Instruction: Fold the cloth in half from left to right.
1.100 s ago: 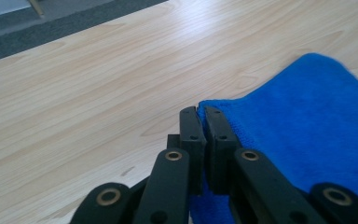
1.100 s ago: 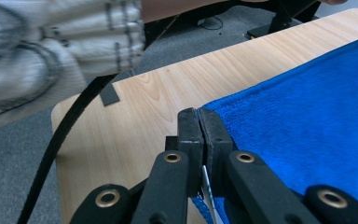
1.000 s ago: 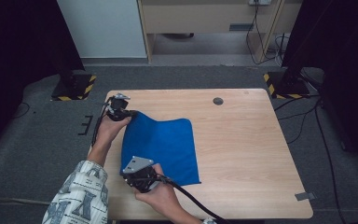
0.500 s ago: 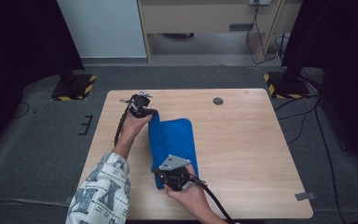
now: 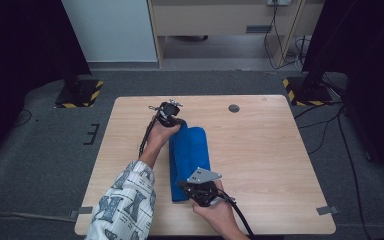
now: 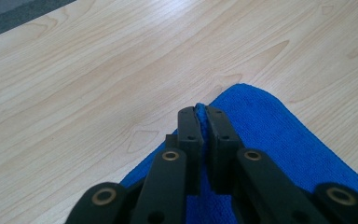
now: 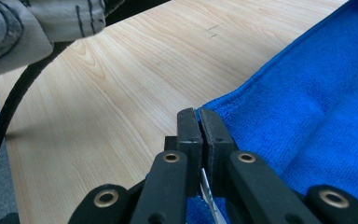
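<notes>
We have the right gripper point(image 5: 184, 189) clamped on the near corner of the blue cloth point(image 5: 190, 160); beyond it, the left gripper point(image 5: 172, 119) pinches the far corner. The cloth lies folded on the table point(image 5: 270, 160). It looks light, soft, limp; corners and hems are where we grip.

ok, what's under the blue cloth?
Bare wooden table shows all round the folded blue cloth; whatever lies beneath its layers is covered. Both tools pinch its edge.
</notes>
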### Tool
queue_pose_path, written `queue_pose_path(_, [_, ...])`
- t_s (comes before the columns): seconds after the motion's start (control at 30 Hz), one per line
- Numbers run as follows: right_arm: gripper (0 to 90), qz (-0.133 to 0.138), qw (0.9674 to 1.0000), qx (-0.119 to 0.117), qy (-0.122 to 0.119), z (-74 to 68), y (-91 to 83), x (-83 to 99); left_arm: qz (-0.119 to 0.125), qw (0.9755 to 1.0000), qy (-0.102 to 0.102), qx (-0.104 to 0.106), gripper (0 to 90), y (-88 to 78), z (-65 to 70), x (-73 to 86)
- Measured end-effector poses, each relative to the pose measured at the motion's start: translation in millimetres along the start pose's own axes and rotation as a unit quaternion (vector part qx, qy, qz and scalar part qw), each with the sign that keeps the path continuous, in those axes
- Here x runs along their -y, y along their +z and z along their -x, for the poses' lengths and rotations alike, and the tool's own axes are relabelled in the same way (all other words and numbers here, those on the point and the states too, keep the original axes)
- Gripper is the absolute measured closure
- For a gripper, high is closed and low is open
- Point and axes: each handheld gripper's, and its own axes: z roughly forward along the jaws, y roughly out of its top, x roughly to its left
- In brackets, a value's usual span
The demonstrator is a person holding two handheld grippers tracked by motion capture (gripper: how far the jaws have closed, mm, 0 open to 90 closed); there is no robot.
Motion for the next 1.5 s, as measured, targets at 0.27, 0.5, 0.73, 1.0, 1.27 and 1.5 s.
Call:
queue_pose_path(0.27, [85.3,-0.005,0.9996,0.025,0.012,8.6,-1.9,5.3,-0.007,0.9998,-0.007,0.015,81.8,12.4,1.5,1.1])
queue_pose_path(0.5, [84.0,-0.022,0.9984,0.045,0.026,20.8,-9.1,17.0,-0.003,0.9992,-0.020,0.034,72.6,21.4,9.3,1.3])
queue_pose_path(0.73, [86.5,-0.026,0.9972,0.058,0.039,29.5,-22.6,22.6,0.017,0.9982,-0.025,0.053,70.7,19.9,18.0,-3.4])
queue_pose_path(1.0, [86.6,-0.029,0.9962,0.066,0.048,29.1,-31.6,25.7,0.025,0.9978,-0.019,0.059,69.8,18.3,22.7,-5.0])
queue_pose_path(1.27, [66.0,-0.021,0.9936,0.091,0.063,37.6,-41.7,26.3,0.054,0.9967,-0.007,0.060,60.8,6.2,27.4,-9.0])
queue_pose_path(1.5, [53.1,-0.019,0.9929,0.098,0.065,46.3,-43.9,22.8,0.064,0.9957,-0.001,0.067,60.2,1.6,30.5,-9.9])
